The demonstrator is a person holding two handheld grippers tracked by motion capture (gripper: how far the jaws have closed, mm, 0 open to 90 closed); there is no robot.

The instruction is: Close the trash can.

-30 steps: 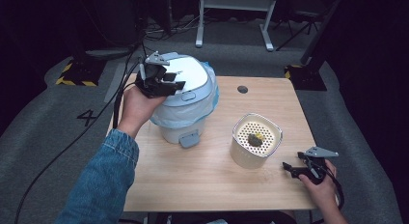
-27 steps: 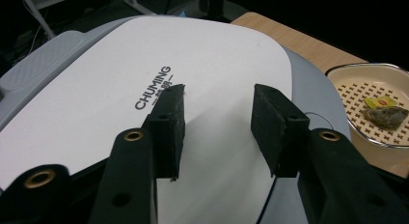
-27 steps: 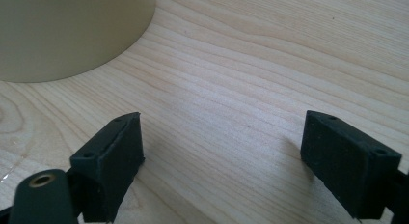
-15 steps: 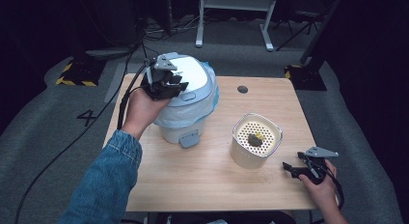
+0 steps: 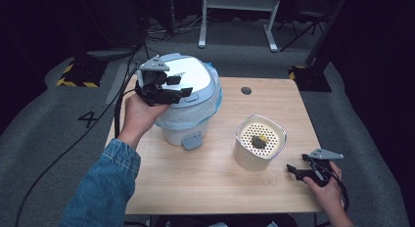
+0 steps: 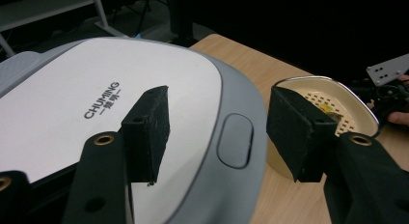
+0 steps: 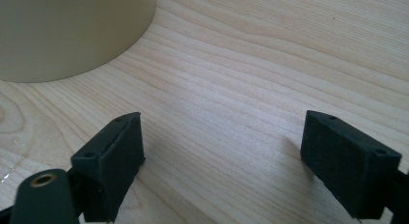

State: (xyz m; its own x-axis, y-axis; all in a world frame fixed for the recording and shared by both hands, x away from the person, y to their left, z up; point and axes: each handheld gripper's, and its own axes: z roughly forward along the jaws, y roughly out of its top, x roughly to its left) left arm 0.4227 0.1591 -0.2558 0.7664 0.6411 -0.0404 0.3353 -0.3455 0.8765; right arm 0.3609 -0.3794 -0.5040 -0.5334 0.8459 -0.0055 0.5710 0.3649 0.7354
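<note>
1. Left gripper [image 5: 177, 87] is above the lid [image 5: 188, 78] of the bin [image 5: 188, 114], at the lid's left side in the high view. Jaws spread wide, nothing between them.
2. Left gripper view: the jaws straddle the lid's grey rim, with the oval button [image 6: 235, 147] between them. One pad [image 6: 147, 132] is over the white panel marked CHUMING, the other is past the rim. Contact with the lid cannot be told.
3. The bin stands on the table's [image 5: 205, 188] far left part. Lid is down. A pale blue liner [image 5: 213, 97] shows under the rim, and a grey pedal [image 5: 192, 140] sticks out at the base toward the person.
4. A cream basket [image 5: 258, 148] stands right of the bin, apart from it, upright. Its perforated insert holds a small dark and yellow scrap [image 5: 258, 140].
5. Right gripper [image 5: 299, 170] is low at the table's near right corner, just right of the basket and not touching it.
6. Right gripper view: jaws wide apart over bare wood, holding nothing; the basket's [image 7: 72, 35] wall is at upper left.
7. The person's left sleeve [image 5: 103, 188] is blue denim.
</note>
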